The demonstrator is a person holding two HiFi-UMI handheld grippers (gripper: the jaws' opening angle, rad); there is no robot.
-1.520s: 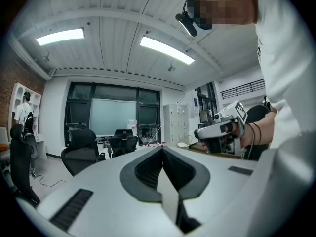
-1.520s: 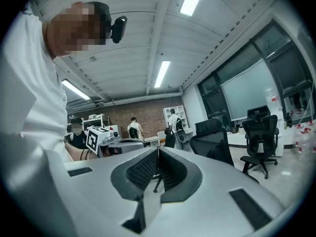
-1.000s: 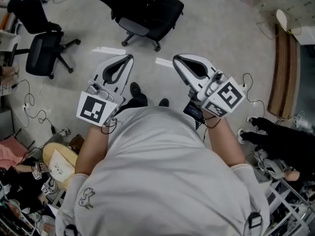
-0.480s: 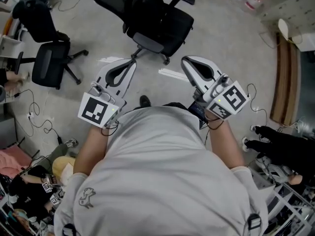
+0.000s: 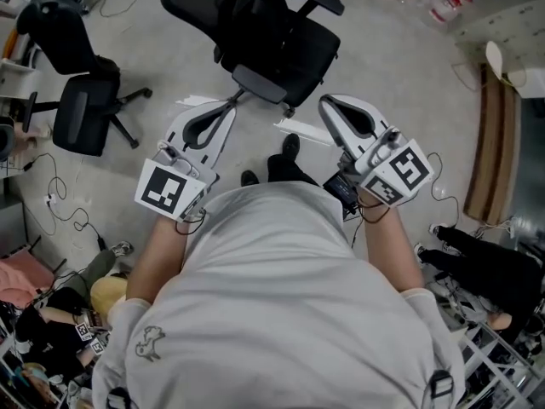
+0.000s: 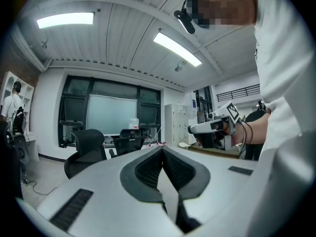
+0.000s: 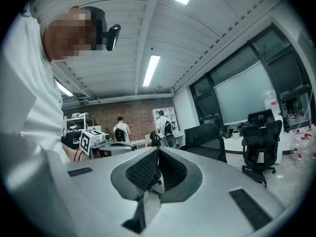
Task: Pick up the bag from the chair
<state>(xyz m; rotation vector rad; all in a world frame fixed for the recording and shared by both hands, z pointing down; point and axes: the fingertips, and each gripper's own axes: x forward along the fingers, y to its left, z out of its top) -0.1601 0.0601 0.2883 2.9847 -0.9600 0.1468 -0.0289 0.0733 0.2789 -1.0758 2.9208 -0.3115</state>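
In the head view a black office chair stands just ahead of me, and a black bag lies as a dark lump on its seat. My left gripper and right gripper are held level side by side, short of the chair, both shut and empty. In the left gripper view the left gripper has its jaws meeting at the tip, and the right gripper shows beyond it. The right gripper view shows the right gripper with its jaws together too.
A second black chair stands at the left, with cables on the floor below it. White strips lie on the floor between the grippers. A wooden board is at the right. Two people stand far off by shelves.
Both grippers have moved forward together toward the chair, which now lies lower and nearer in the head view. A foot has stepped out ahead of the person.
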